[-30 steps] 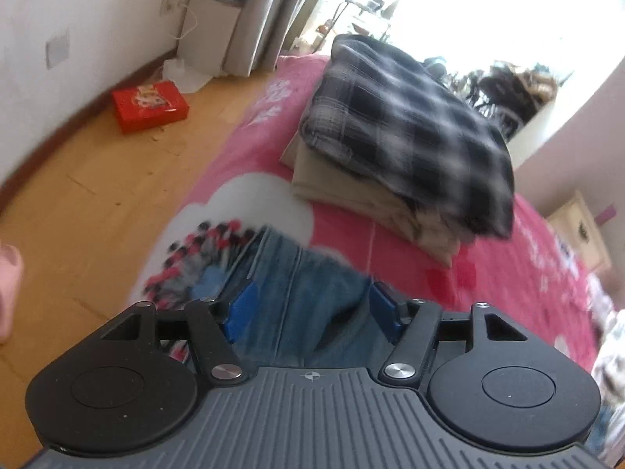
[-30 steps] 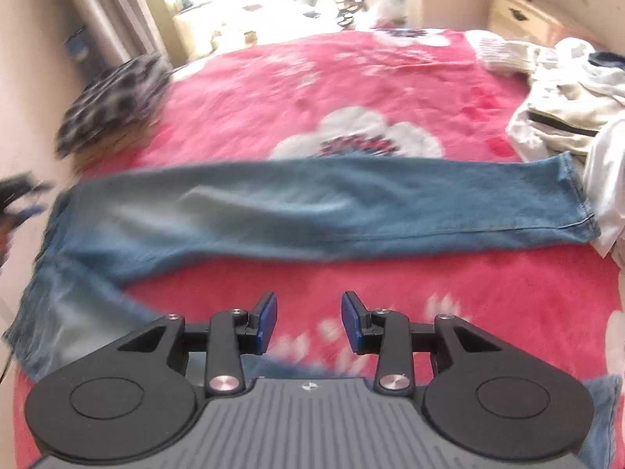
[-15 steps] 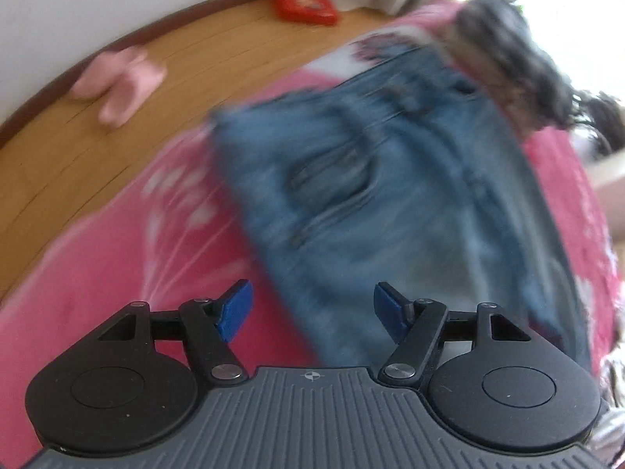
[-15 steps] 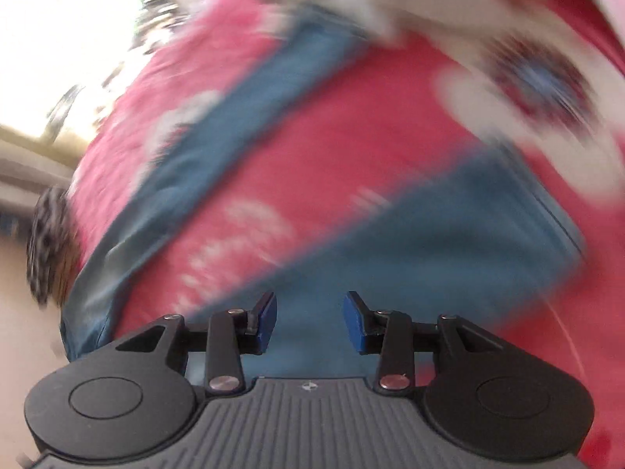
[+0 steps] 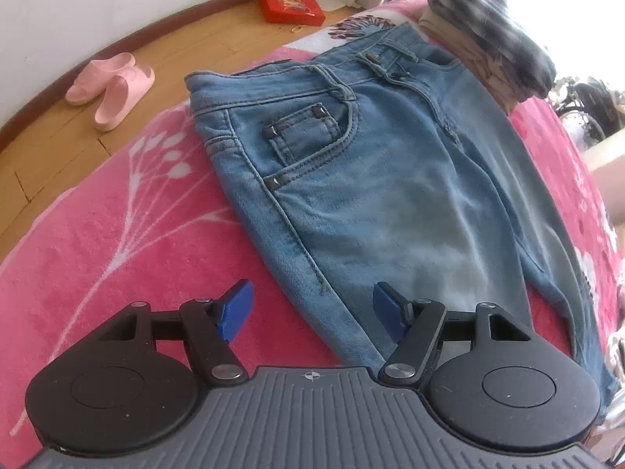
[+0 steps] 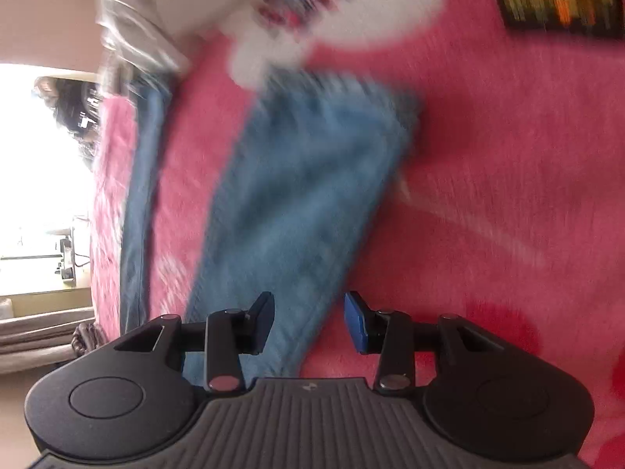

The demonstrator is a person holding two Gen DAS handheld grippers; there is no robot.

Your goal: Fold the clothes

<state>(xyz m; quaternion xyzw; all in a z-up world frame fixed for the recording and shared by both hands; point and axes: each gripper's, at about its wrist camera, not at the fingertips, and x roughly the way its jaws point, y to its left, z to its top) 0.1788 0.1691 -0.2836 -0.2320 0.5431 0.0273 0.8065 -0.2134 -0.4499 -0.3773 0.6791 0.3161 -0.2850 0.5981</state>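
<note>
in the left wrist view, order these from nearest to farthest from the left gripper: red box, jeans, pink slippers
1. jeans: on the bed, right ahead of the left gripper, their edge between its open fingers.
2. pink slippers: on the floor, upper left.
3. red box: on the floor by the wall, farthest up.

Faded blue denim jeans [image 5: 390,179] w/ dark rivets. Hot-pink bedspread [image 5: 117,234], white floral print. Grey-black plaid shirt [image 5: 492,35] on beige fabric [image 5: 468,54]. Pale pink slippers [image 5: 113,86]; red box [image 5: 291,7].
</note>
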